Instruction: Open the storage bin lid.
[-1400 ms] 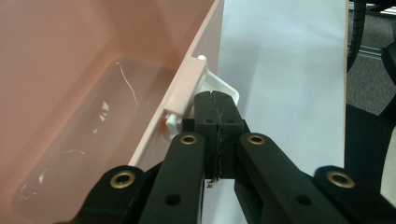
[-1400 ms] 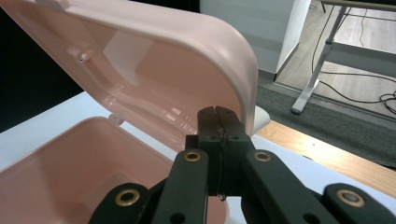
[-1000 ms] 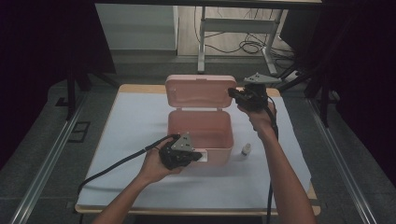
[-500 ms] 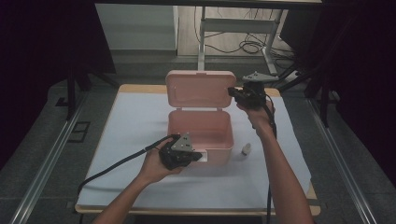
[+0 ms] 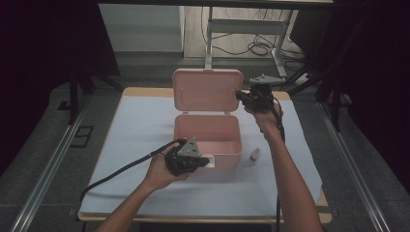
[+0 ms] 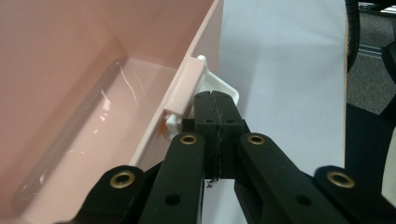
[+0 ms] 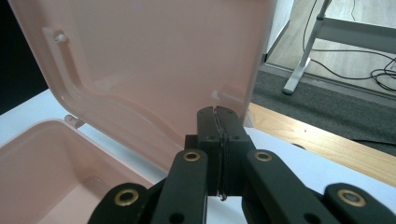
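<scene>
Pink smooth plastic box (image 5: 208, 133) is standing open, its lid (image 5: 208, 92) upright. The left hand-held gripper (image 5: 205, 162), jaws pressed together, is touching the front white latch (image 6: 219, 86). The right hand-held gripper (image 5: 240, 95), also pressed together, is meeting the lid's edge.

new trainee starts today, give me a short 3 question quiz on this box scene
1. True or false: the pink box has its lid raised.
2. Which gripper is at the lid's edge? A) left gripper B) right gripper
3. What small thing lies on the white cover right of the box?

Key: 1 true. 2 B; its jaws are shut, pressed against the lid's edge. 3 a small white bottle.
</scene>
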Demonstrator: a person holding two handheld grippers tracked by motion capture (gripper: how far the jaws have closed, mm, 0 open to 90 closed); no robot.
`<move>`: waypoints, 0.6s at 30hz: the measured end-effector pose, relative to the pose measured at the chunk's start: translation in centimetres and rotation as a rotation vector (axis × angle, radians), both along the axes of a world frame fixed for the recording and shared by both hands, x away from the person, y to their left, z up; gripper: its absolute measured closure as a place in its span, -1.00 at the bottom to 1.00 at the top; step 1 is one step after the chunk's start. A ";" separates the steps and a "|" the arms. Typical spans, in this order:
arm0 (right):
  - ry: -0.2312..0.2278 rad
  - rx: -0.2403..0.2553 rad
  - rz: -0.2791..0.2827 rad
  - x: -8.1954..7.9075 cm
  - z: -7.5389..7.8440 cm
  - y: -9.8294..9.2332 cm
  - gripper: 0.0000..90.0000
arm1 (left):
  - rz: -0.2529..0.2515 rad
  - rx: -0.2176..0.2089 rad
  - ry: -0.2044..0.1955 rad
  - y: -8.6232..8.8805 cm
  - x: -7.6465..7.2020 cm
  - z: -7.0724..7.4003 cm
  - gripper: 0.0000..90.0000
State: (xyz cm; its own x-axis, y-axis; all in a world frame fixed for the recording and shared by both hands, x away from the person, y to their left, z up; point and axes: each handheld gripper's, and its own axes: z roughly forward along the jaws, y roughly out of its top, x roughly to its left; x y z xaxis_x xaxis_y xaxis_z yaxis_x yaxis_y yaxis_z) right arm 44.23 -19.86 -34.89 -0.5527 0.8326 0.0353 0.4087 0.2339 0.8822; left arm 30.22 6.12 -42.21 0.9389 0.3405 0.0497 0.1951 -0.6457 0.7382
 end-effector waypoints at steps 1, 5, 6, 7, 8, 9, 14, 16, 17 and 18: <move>0.002 0.000 -0.001 0.0 0.0 0.0 0.98 | 0.000 0.001 0.000 0.0 0.0 0.0 1.00; 0.010 -0.007 -0.004 0.1 -0.4 -0.1 0.98 | 0.006 -0.008 0.001 -0.1 -0.1 0.0 1.00; 0.010 -0.006 -0.006 0.1 -0.4 -0.1 0.98 | 0.005 -0.005 0.000 0.0 -0.1 0.0 1.00; 0.011 -0.005 -0.006 0.1 -0.5 -0.1 0.97 | 0.004 -0.004 -0.001 0.0 -0.1 0.0 1.00; 0.012 -0.007 -0.007 0.0 -0.5 -0.2 0.97 | 0.003 -0.003 -0.001 0.0 -0.1 0.0 1.00; 0.011 -0.009 -0.007 0.0 -0.6 -0.3 0.97 | 0.003 -0.003 -0.001 0.0 -0.1 0.0 1.00; 0.009 -0.016 -0.009 -0.3 -0.5 -0.8 0.97 | 0.003 -0.002 -0.001 0.0 -0.1 0.0 1.00; 0.009 -0.016 -0.009 -0.5 -0.5 -1.1 0.97 | 0.003 -0.002 -0.002 0.0 -0.1 0.0 1.00; 0.009 -0.018 -0.008 -0.6 -0.5 -1.2 0.97 | 0.003 0.000 -0.003 0.0 -0.1 0.0 1.00; 0.008 -0.017 -0.006 -0.7 -0.5 -1.3 0.97 | 0.002 0.004 -0.003 0.0 -0.1 0.0 1.00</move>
